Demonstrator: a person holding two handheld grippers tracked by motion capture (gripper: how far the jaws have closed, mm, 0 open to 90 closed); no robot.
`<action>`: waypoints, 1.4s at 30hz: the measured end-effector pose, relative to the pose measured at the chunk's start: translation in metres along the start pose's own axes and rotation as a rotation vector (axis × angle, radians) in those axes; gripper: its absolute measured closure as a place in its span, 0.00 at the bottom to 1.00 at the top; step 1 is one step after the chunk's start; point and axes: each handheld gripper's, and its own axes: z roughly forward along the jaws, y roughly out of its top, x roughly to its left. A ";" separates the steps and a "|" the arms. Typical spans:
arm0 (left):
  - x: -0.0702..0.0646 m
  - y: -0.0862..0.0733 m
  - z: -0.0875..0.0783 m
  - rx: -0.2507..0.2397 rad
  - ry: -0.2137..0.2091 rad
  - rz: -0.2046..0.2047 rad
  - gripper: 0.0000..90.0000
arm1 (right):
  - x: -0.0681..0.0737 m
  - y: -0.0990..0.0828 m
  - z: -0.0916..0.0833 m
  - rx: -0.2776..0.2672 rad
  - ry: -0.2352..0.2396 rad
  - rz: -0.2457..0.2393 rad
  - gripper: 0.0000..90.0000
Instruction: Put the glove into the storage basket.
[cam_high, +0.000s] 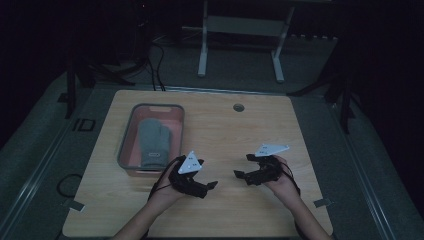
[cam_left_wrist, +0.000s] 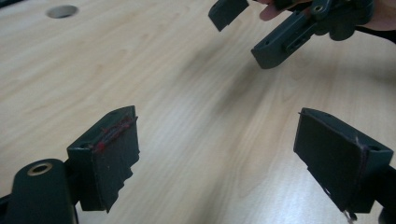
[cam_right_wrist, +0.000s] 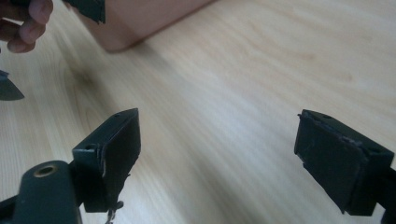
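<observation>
- Both grippers low over bare bench (cam_high: 225, 130), facing each other; left gripper (cam_high: 212, 185), right gripper (cam_high: 239, 174).
- Jaws on each stand wide apart, nothing between them.
- Grey glove (cam_high: 153, 140) lies inside the pink bin (cam_high: 131, 117), beside my left hand (cam_high: 167, 192).
- Judged step: approach, no grasp yet.
- Next: swing left gripper over the bin rim, descend onto the glove.

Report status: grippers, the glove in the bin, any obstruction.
Left gripper open, empty. Right gripper open, empty, facing it over bare table. Grey glove lying in pink bin, untouched. Nothing in the way.
</observation>
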 end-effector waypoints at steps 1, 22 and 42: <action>-0.002 -0.002 0.003 0.003 -0.002 0.003 0.16 | 0.000 -0.003 -0.001 0.005 0.001 -0.002 0.16; -0.018 -0.029 0.034 0.061 -0.004 -0.006 0.03 | -0.011 -0.074 -0.035 -0.025 -0.039 0.001 0.16; -0.015 -0.039 0.031 0.017 0.025 -0.032 0.03 | -0.020 -0.109 -0.058 -0.035 -0.202 0.034 0.16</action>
